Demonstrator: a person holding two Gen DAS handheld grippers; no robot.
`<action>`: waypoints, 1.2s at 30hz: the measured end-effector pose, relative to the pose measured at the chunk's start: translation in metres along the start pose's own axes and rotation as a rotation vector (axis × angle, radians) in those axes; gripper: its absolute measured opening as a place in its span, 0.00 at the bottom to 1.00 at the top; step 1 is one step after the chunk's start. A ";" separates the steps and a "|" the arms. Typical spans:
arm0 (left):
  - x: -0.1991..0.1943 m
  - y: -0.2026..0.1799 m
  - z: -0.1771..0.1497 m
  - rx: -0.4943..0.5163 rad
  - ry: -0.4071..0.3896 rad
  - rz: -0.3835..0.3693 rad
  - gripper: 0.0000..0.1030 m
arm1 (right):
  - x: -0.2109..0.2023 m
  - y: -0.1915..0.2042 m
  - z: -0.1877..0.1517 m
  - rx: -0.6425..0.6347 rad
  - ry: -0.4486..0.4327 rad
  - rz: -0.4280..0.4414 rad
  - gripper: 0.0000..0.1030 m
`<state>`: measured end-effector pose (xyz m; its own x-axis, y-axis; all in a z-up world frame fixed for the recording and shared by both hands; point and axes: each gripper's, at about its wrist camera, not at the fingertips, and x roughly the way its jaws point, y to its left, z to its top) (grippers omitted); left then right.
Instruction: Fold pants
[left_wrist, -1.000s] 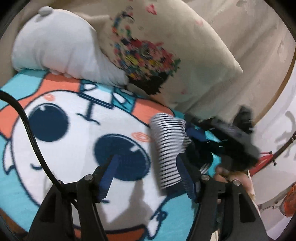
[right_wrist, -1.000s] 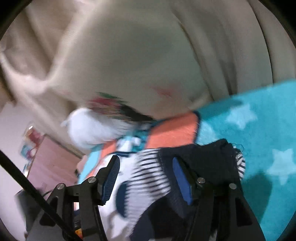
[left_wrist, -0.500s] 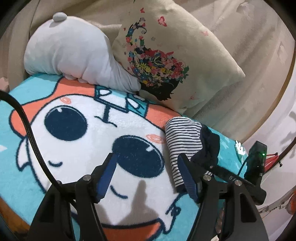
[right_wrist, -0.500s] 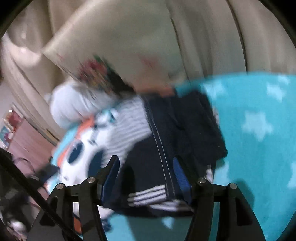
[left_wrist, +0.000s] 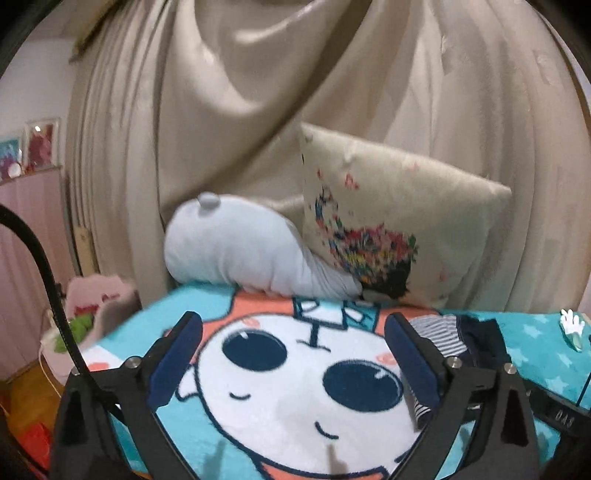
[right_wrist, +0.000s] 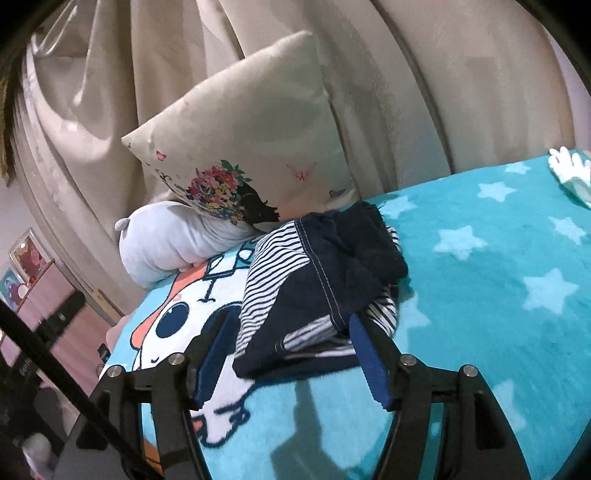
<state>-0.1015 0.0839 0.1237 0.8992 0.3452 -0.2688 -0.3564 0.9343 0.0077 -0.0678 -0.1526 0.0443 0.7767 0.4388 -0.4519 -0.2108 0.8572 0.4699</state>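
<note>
Pants: one pair, navy with striped panels, lying as a compact folded bundle on the cartoon blanket, just in front of the floral cushion.
Handling: likely soft, light, limp; layers may slide apart, so pinch through all layers at a folded edge.
Right claw: spread, empty, just short of the bundle.
Left claw: spread, empty.
Count: one cushion, one white plush pillow, one blanket.

The blanket carries dark block lettering above the cartoon face, too distorted to read. A black device at lower right bears characters, possibly "DAS".
</note>
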 end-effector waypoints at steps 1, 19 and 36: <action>-0.003 -0.001 0.001 -0.002 -0.009 0.001 0.99 | 0.001 0.002 -0.003 -0.005 -0.002 0.001 0.67; 0.030 -0.017 -0.033 0.008 0.287 -0.126 1.00 | 0.002 0.006 -0.030 -0.093 0.057 -0.080 0.69; -0.004 0.127 -0.019 -0.238 0.236 0.061 1.00 | 0.035 0.076 -0.048 -0.224 0.111 -0.052 0.69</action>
<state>-0.1549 0.1995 0.1069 0.8006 0.3440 -0.4906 -0.4823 0.8558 -0.1870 -0.0850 -0.0587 0.0275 0.7225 0.4091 -0.5573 -0.3084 0.9122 0.2698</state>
